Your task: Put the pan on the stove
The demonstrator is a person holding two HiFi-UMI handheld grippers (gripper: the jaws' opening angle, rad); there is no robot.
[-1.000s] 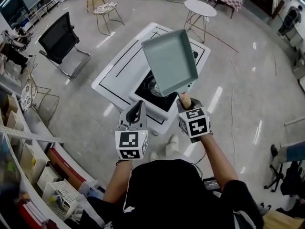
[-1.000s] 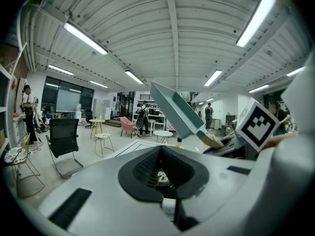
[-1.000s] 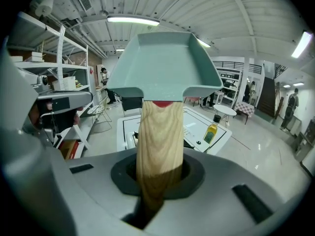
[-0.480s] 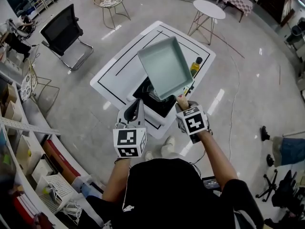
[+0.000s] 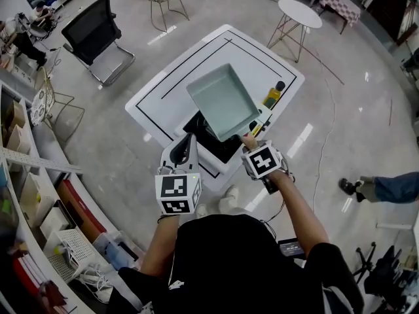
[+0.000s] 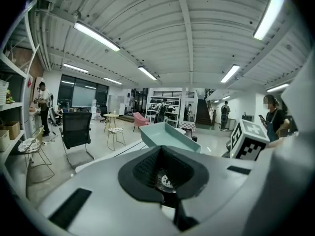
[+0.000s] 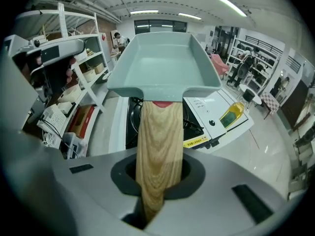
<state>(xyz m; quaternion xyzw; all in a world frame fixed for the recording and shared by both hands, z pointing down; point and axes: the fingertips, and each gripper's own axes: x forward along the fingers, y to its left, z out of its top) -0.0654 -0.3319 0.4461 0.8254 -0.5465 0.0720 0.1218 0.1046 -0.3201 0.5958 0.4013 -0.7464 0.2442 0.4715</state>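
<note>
A teal rectangular pan (image 5: 224,101) with a wooden handle (image 7: 158,146) hangs just above the black stove (image 5: 219,146) on the white table (image 5: 170,90). My right gripper (image 5: 251,140) is shut on the handle and points steeply down; in the right gripper view the pan (image 7: 162,63) tilts up over the stove's grate (image 7: 193,126). My left gripper (image 5: 190,148) hovers at the table's near edge, left of the stove, jaws together and holding nothing. The left gripper view shows the pan (image 6: 170,137) beyond the jaws and the burner (image 6: 167,180) through the pads' hollow.
A yellow oil bottle (image 5: 273,95) stands on the table right of the stove. A black office chair (image 5: 98,34) and a round side table (image 5: 299,12) stand beyond. Shelves (image 5: 26,175) line the left. A person's legs (image 5: 380,188) are at the right.
My right gripper has lowered the pan toward the stove and tipped further downward. The left gripper has shifted slightly near the table edge.
</note>
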